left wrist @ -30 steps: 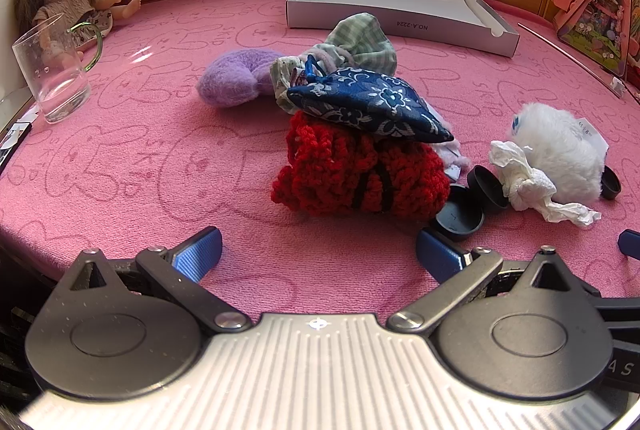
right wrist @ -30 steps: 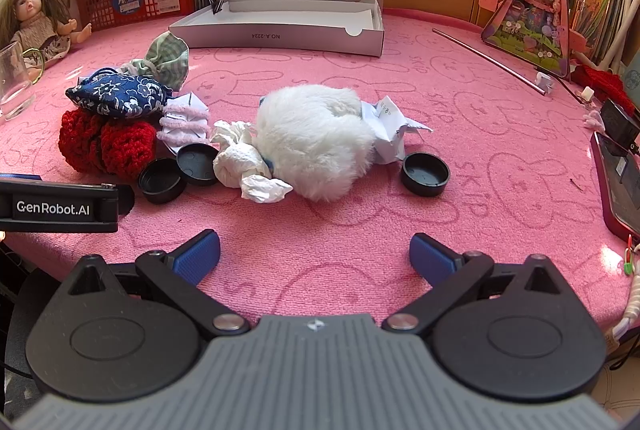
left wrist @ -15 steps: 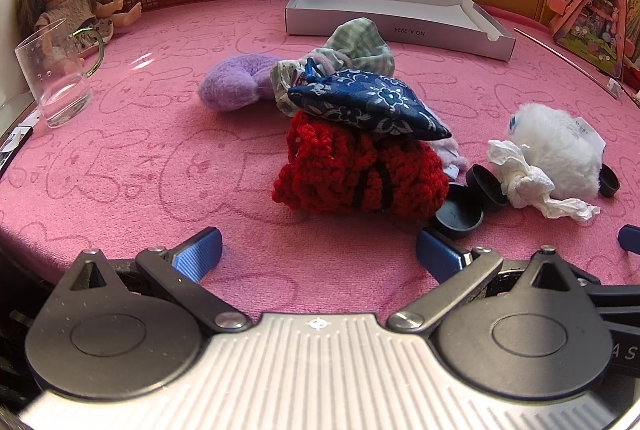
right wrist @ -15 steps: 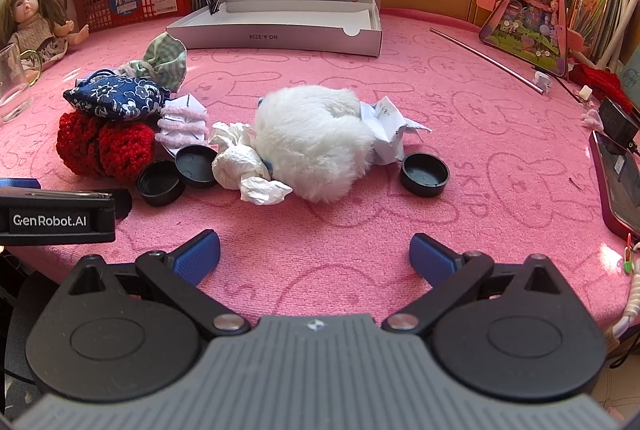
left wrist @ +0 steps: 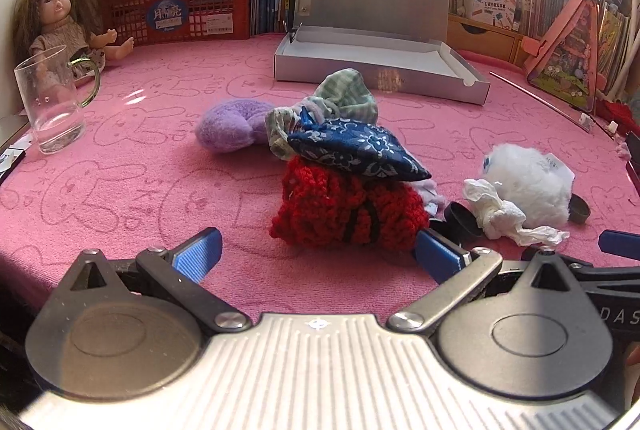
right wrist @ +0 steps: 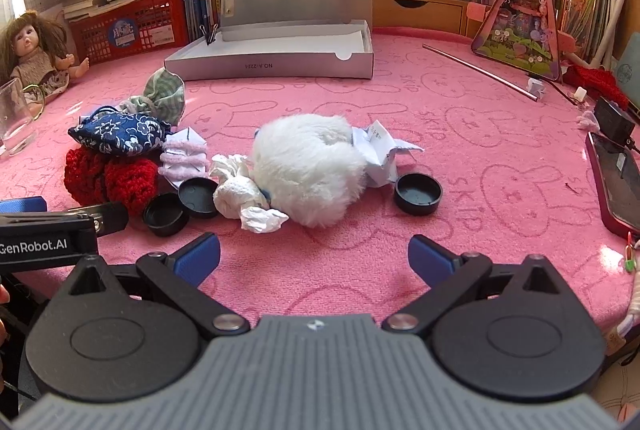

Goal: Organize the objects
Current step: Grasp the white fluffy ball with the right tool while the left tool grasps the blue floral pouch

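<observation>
Only the left wrist view shows the purple plush [left wrist: 228, 125], lying at about 10 o'clock from the red knitted bundle [left wrist: 344, 213]; in the right wrist view the pile hides it. The right wrist view alone takes in the lone black cap [right wrist: 418, 193] in full at 3 o'clock of the white fluffy toy [right wrist: 310, 165], the crumpled paper slip [right wrist: 380, 149] against the toy's far right side, and the phone [right wrist: 616, 181] at the counter's [right wrist: 460, 117] right edge. It also shows the left gripper's body entering from 9 o'clock.

The left gripper [left wrist: 318, 254] has its jaws spread wide and empty, low over the pink counter. The red knitted bundle sits just ahead, at 12 to 1 o'clock from the gap, its near edge close to the right blue pad. The blue floral pouch [left wrist: 352, 149] rests on top of the bundle, with the green checked cloth [left wrist: 344, 101] behind it.

The right gripper [right wrist: 314, 256] is likewise spread wide, gripping nothing. The white fluffy toy lies at 12 o'clock ahead of its gap, apart from the pads. A crumpled white tissue [right wrist: 244, 197] touches the toy's left side, and two black caps [right wrist: 184, 203] lie just beside the tissue at 10 o'clock. The open grey box [right wrist: 276, 63] stands well beyond, at 12 o'clock, near the books.
</observation>
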The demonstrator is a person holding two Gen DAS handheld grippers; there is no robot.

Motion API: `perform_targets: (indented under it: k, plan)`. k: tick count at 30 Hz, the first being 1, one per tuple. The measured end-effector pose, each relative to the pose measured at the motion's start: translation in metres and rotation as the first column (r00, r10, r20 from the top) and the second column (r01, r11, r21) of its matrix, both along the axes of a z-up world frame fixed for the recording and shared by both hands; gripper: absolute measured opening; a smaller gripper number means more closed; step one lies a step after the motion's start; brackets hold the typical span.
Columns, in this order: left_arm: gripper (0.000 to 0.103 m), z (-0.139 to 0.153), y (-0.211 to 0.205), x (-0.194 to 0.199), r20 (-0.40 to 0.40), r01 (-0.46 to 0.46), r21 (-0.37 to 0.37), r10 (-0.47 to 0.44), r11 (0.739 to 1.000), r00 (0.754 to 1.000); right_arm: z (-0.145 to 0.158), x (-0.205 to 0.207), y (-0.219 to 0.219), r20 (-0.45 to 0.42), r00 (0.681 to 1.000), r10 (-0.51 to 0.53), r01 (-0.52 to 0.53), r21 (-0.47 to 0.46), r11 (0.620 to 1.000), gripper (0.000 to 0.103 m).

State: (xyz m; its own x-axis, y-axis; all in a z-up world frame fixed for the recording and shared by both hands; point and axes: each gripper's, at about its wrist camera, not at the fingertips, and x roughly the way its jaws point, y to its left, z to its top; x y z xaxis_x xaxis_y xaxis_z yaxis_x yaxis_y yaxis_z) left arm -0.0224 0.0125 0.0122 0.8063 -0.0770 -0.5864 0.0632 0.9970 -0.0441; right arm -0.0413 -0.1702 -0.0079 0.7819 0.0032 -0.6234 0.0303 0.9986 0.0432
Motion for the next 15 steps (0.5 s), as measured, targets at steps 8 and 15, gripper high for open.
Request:
perform_targets:
  k: [8,15]
  plan:
    - [0.103,0.025,-0.008,0.009,0.133,0.036,0.027,-0.039,0.999,0.99,0.018,0.014,-0.016,0.101,0.994,-0.034,0.038,-0.037,0.999,0.103]
    - [0.103,0.025,-0.021,0.024,0.165,0.097,0.054,-0.104,0.994,0.981,0.016,0.03,-0.017,0.101,0.995,-0.012,0.017,-0.051,0.999,0.093]
